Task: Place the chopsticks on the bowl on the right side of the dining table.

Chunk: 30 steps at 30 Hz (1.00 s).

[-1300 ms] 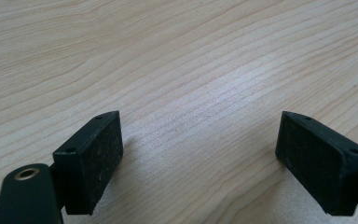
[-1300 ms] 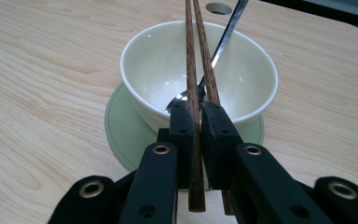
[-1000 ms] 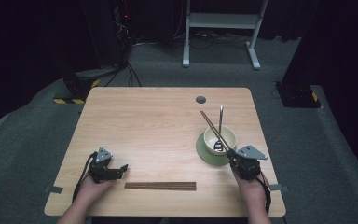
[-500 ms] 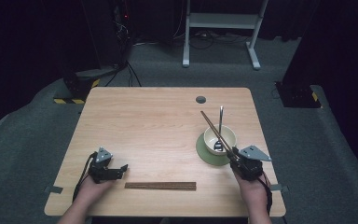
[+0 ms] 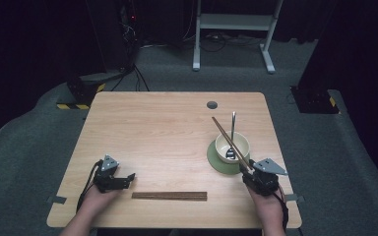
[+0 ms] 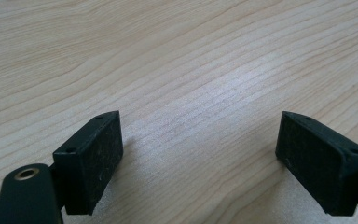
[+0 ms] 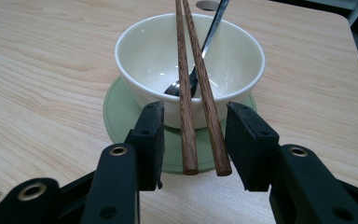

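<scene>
Right gripper jaws narrow, bracketing chopsticks lying across the bowl on saucer; contact unclear. Spoon handle cut off. Left gripper jaws wide over bare worktop. Second pair lies near edge.

No readable text, labels, brand names, numbers or signs appear anywhere on the light wooden table or on things around it.
</scene>
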Tool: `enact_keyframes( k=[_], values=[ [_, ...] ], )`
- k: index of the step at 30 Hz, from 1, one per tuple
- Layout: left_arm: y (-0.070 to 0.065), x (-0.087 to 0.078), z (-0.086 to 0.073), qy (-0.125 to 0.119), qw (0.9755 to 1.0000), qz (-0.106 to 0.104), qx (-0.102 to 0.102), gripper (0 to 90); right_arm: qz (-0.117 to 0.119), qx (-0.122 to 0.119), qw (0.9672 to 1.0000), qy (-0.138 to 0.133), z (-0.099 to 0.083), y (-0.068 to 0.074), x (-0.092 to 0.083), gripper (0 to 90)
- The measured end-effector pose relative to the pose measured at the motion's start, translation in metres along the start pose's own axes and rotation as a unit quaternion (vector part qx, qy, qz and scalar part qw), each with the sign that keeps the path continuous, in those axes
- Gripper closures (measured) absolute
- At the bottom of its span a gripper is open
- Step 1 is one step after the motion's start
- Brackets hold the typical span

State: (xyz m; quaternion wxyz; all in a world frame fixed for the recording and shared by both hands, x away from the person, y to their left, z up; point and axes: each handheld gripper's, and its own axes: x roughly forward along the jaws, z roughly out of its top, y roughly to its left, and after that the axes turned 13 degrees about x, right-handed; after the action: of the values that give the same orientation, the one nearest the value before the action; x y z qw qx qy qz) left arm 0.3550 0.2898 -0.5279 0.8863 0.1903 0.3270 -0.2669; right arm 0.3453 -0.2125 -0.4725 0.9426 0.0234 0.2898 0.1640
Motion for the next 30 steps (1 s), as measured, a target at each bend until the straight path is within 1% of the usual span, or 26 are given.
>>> enact_keyframes(
  k=[3, 8, 16, 26, 30],
  values=[
    [0.0001, 0.0001, 0.0001, 0.0, 1.0, 0.0, 0.001, 14.8, -0.002, -0.002, 1.0, 0.001, -0.001, 0.0001, 0.0019, 60.0],
    [0.0001, 0.0002, 0.0001, 0.0, 1.0, -0.001, 0.001, 14.8, -0.003, -0.001, 1.0, 0.001, -0.0016, -0.0011, 0.004, 66.7],
    [0.0002, 0.0002, 0.0002, -0.001, 1.0, -0.001, 0.002, 14.8, -0.004, -0.006, 1.0, 0.001, -0.0011, -0.0018, 0.0043, 74.4],
    [0.0001, 0.0003, 0.0002, -0.001, 1.0, -0.002, 0.003, 14.8, 0.001, -0.011, 0.9999, 0.002, -0.0009, -0.0005, 0.0044, 75.7],
    [0.0001, 0.0003, 0.0002, -0.001, 1.0, -0.003, 0.003, 14.7, 0.009, -0.011, 0.9999, 0.003, -0.0008, 0.0008, 0.0046, 75.8]
  ],
)
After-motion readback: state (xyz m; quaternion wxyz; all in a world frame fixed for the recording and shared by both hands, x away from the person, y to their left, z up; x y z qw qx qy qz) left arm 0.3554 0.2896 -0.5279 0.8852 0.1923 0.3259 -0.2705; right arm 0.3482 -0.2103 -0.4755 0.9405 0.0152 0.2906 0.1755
